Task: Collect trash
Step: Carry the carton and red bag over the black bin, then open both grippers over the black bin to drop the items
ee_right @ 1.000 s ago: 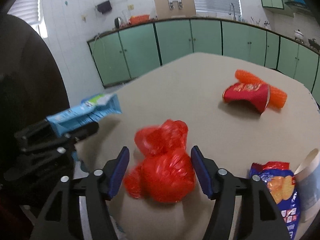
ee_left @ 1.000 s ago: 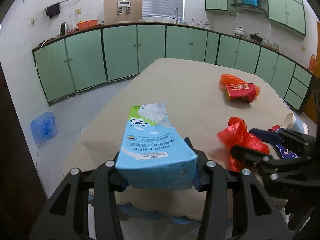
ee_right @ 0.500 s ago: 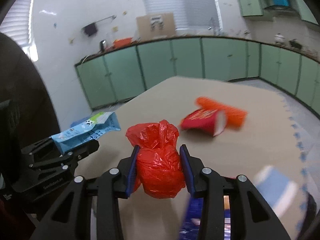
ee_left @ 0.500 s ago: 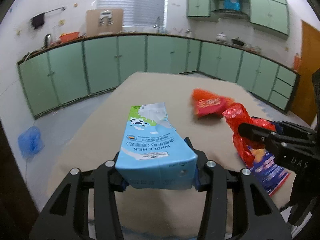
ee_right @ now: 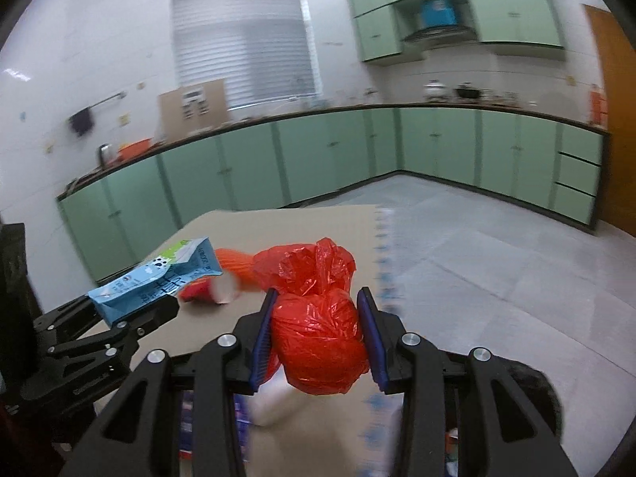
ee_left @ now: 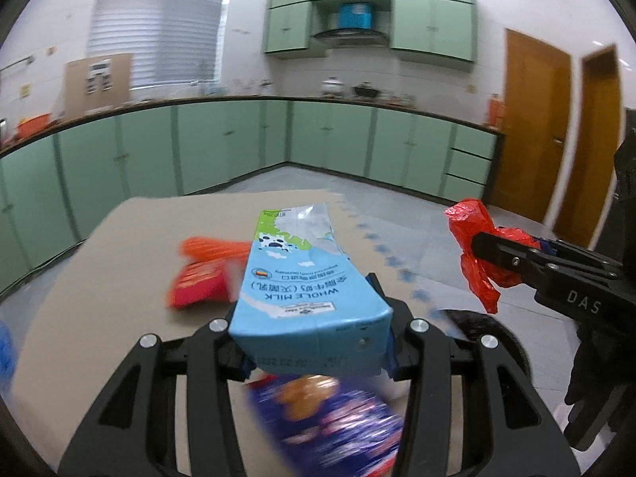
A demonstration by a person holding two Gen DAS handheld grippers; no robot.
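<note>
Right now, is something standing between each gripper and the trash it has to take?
Nothing visible does. The left gripper is shut on the light blue whole-milk carton, and the right gripper is shut on the knotted red plastic bag. Both pieces are lifted above the beige table.

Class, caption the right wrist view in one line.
Right gripper clamps a red plastic bag; left gripper holds a milk carton.

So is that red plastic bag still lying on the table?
No, the red plastic bag is off the table, clamped between the blue pads of the right gripper.
</note>
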